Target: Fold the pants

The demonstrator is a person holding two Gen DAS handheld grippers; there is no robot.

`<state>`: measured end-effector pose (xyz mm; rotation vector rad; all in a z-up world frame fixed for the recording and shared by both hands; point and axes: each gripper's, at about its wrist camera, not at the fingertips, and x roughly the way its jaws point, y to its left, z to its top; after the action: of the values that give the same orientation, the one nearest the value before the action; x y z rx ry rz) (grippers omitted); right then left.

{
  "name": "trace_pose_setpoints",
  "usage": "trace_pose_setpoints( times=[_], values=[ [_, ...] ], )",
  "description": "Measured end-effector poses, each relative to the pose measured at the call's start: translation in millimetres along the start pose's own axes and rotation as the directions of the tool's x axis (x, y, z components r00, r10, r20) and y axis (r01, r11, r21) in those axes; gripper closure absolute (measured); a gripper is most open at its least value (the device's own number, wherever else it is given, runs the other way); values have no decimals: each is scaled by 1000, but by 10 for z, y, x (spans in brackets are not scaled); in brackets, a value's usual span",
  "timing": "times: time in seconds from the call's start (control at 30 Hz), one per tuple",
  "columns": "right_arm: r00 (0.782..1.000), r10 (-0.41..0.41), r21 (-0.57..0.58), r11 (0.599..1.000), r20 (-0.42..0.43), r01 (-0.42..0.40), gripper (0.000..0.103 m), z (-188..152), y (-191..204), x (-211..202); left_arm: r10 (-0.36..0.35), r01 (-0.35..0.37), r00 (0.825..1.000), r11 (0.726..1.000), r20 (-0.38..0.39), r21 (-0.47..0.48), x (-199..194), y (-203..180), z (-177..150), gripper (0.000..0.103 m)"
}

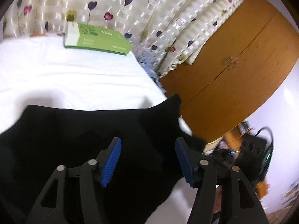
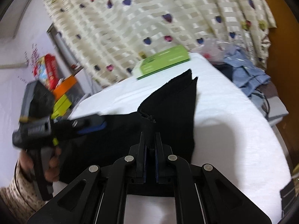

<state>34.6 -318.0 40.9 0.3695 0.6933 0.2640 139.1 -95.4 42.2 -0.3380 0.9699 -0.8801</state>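
**Status: Pants Held by Right Gripper**

Your right gripper (image 2: pixel 149 141) is pinching a bunched fold of the black pants (image 2: pixel 173 112), which lie on the white table cover (image 2: pixel 233 130). Your left gripper (image 1: pixel 148 149) hovers over the pants with its jaws spread wide. A green book (image 1: pixel 99 37) lies at the far edge.
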Motion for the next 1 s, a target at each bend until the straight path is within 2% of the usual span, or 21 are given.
trace_pose_setpoints(
  times=[0.1,0.3,0.47,0.6,0.83,0.93,1.0],
  values=[
    [1000,21,-50,998,-23,-22,96,-37,136,63,-72,71,997,996,-8,-52,67,83,62,34],
    [995,64,-99,993,-73,-71,96,-126,294,181,-108,105,994,991,-34,-85,201,198,73,34],
    [990,90,-122,987,-106,-103,96,-207,380,261,-116,102,991,979,-72,-177,333,406,27,33],
    [992,90,-106,989,-88,-99,96,-198,368,241,-147,131,987,970,-65,-205,313,456,-33,33],
    [994,103,-66,992,-46,-106,96,-154,359,193,-127,111,990,967,-55,-230,175,533,-148,33],
    [988,147,-36,988,-52,-149,97,-170,352,193,-129,111,990,964,-60,-240,181,566,-147,31],
    [986,157,-51,986,-55,-160,97,-191,398,189,-158,139,986,957,-55,-256,217,567,-108,31]
  ],
)
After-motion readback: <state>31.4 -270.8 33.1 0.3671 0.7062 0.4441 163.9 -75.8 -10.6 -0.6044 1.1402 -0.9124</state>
